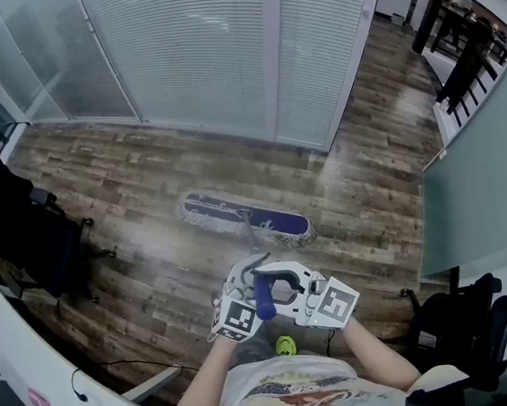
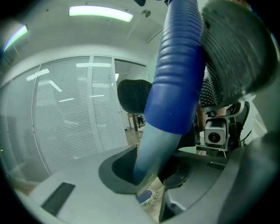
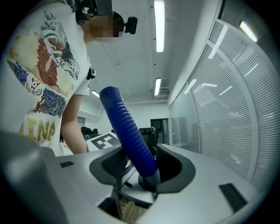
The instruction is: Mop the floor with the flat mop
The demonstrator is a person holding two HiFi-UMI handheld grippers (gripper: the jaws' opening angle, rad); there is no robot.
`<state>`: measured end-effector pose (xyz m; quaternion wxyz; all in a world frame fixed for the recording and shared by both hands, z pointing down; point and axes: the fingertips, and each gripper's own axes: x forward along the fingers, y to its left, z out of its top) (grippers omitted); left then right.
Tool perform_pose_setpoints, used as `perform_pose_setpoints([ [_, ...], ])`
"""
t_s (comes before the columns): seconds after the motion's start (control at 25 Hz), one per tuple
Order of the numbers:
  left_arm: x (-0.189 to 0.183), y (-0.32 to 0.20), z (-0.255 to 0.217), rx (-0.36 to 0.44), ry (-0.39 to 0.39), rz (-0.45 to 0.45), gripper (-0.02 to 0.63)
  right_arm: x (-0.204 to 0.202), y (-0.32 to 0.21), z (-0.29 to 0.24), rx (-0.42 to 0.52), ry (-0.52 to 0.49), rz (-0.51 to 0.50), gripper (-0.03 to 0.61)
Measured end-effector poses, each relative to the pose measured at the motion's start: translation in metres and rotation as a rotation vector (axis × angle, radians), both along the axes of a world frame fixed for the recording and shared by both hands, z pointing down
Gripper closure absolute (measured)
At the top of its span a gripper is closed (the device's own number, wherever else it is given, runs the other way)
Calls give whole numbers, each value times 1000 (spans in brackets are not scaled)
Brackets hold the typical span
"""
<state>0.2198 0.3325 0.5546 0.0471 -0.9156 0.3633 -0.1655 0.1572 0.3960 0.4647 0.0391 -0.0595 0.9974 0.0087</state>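
Gripping the flat mop handle with both grippers, low centre of the head view, just above the printed t-shirt. Clamped with the left gripper on the pale shaft, right below the blue ribbed grip — pads against it on both sides. Clamped with the right gripper on the ribbed grip itself, near its lower end. Crowded close together on the handle, marker cubes toward the bottom of the frame. Resting with the mop head flat on the wood floor, middle of the frame, slanted upper left to lower right — near the blind-covered glass wall. Black office chairs at left edge and lower right.
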Motion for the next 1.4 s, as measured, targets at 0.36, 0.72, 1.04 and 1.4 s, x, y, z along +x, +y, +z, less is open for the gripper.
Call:
perform_pose_setpoints([
  [0.36, -59, -88, 2, 22, 15, 17, 518, -63, -88, 8, -53, 30, -32, 377],
  [0.72, -101, -184, 0, 21, 19, 71, 518, -107, -187, 10, -96, 39, 40, 374],
  [1.04, -106, -259, 5, 39, 3, 91, 518, -113, -260, 26, -135, 36, 45, 368],
  [1.4, -95, -398, 11, 34, -28, 75, 525, -98, -402, 17, -125, -28, 69, 365],
])
